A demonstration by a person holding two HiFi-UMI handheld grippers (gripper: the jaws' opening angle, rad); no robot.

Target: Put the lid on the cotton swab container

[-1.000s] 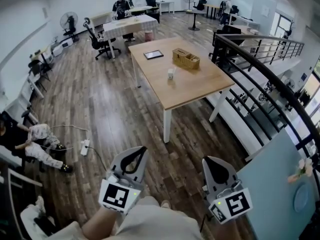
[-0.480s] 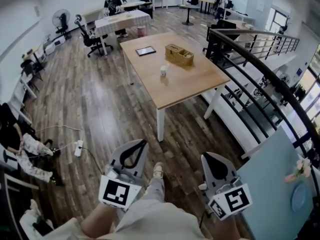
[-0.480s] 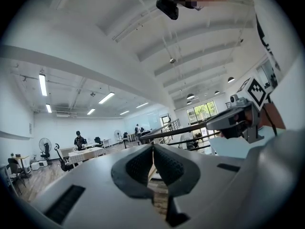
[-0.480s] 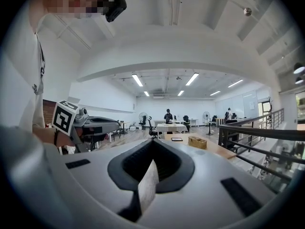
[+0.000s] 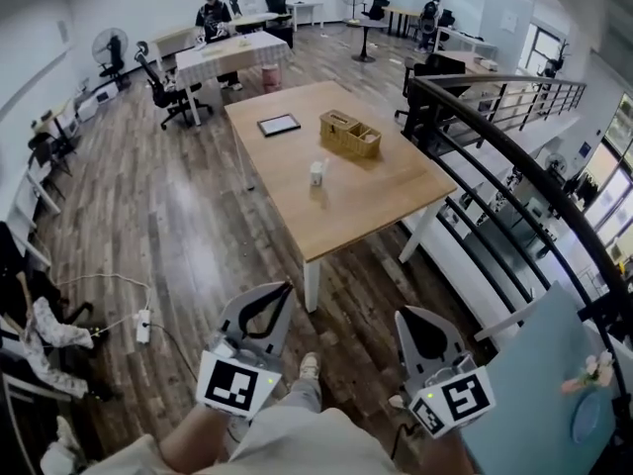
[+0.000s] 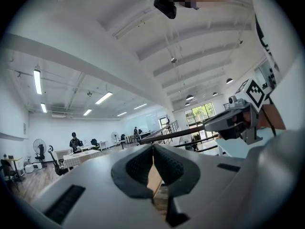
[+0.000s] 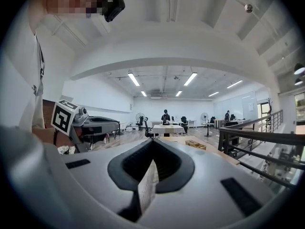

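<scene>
A small white container (image 5: 316, 173) stands in the middle of a long wooden table (image 5: 346, 196), far ahead of me; it is too small to tell any lid. My left gripper (image 5: 286, 288) and right gripper (image 5: 400, 315) hang low near my body, well short of the table, over the wood floor. Both are shut with nothing between the jaws. The left gripper view shows its jaws (image 6: 152, 147) closed tip to tip, and the right gripper view shows the same (image 7: 153, 141), with the table far off behind.
A wicker basket (image 5: 348, 134) and a dark tablet (image 5: 279, 125) lie on the table beyond the container. A black stair railing (image 5: 495, 156) runs along the right. A pale blue panel (image 5: 524, 384) stands at my right. A power strip (image 5: 143, 325) lies on the floor at left.
I have walked forward: the table and its objects sit nearer and lower in the head view. Both grippers keep the same shut pose by my body.
</scene>
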